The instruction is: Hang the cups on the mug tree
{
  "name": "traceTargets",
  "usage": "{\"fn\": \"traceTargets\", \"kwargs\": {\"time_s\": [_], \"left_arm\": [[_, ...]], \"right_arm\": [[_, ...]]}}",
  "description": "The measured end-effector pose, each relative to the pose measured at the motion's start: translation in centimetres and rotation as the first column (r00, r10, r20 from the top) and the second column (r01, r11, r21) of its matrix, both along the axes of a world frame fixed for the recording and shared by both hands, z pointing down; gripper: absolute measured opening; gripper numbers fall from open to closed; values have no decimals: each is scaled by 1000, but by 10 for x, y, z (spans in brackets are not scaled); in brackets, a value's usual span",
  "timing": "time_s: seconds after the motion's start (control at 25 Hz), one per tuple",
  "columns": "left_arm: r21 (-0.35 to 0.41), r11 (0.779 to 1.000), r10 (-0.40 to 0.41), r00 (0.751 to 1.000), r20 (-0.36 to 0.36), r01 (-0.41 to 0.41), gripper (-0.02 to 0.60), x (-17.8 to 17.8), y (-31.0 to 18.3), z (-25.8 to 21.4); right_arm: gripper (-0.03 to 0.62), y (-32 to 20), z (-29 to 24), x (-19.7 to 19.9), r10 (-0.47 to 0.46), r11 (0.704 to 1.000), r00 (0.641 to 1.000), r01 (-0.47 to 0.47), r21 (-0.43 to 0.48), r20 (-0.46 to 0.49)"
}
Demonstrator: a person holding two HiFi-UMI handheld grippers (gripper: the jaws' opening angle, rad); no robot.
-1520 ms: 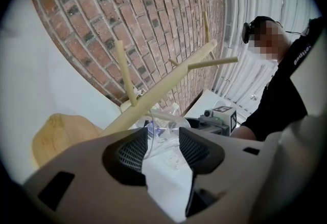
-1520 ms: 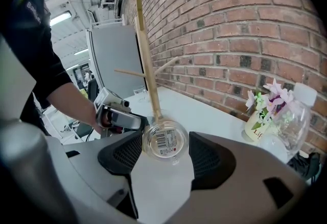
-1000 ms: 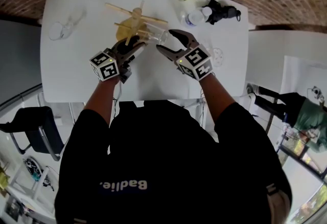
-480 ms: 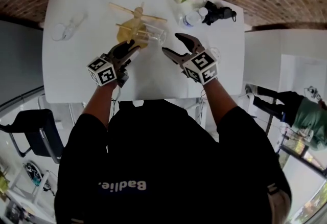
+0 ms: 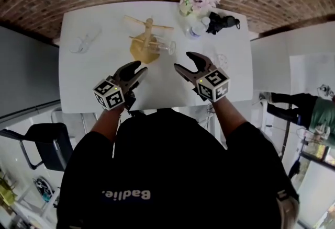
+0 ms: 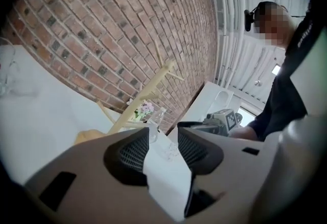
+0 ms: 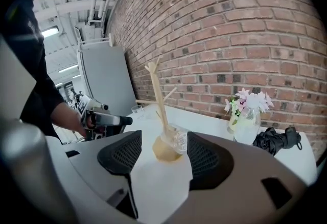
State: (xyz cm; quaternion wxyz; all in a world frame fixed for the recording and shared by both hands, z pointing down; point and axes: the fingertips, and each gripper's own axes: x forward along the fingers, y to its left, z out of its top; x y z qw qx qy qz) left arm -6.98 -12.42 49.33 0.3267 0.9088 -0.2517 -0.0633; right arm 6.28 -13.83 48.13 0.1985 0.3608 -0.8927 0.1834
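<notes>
Head view has both tools hanging over the counter's (image 5: pixel 84 81) near edge, well short of the pale wooden mug tree (image 5: pixel 148 34) at the far middle. The left tool (image 5: pixel 138 69) stands apart, its jaws just eased inward a little with nothing between them. The right tool (image 5: pixel 183 60) is apart and empty too. One clear glass cup (image 5: pixel 166 47) hangs on a slim peg. Another cup (image 5: pixel 84 43) lies near the left edge. It is smooth, slippery glass, so I'd clamp its wall squarely and keep the handle clear for a peg.
</notes>
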Motion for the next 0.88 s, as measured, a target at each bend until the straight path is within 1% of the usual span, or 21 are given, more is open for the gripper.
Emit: {"fn": "traceTargets", "kwargs": {"time_s": [0.12, 0.24, 0.32, 0.44, 0.52, 0.6, 0.76, 0.88], "left_arm": [[27, 999, 38, 999, 3, -38, 172, -2, 17, -24], [52, 997, 58, 997, 45, -61, 156, -7, 35, -45], [87, 993, 67, 995, 75, -73, 143, -11, 46, -57], [129, 988, 76, 993, 85, -87, 130, -14, 58, -76], [134, 986, 86, 993, 86, -97, 118, -13, 63, -90], [141, 983, 107, 989, 99, -120, 97, -11, 66, -104], [174, 971, 141, 980, 139, -164, 55, -10, 69, -123], [182, 969, 137, 976, 170, -168, 31, -12, 71, -132]], "right_arm": [[287, 12, -7, -10, 22, 1000, 999, -22, -9, 30], [287, 30, -10, -27, 33, 999, 998, -31, -34, 62], [287, 44, -15, -43, 26, 999, 996, -22, -48, 87], [277, 59, -21, -58, 26, 999, 991, -21, -39, 130], [253, 64, -27, -60, 48, 998, 985, -44, -33, 163], [211, 68, -37, -61, 66, 998, 981, -62, -25, 182], [151, 74, -58, -70, 72, 997, 975, -77, 15, 210], [113, 80, -69, -76, 72, 996, 973, -81, 32, 219]]}}
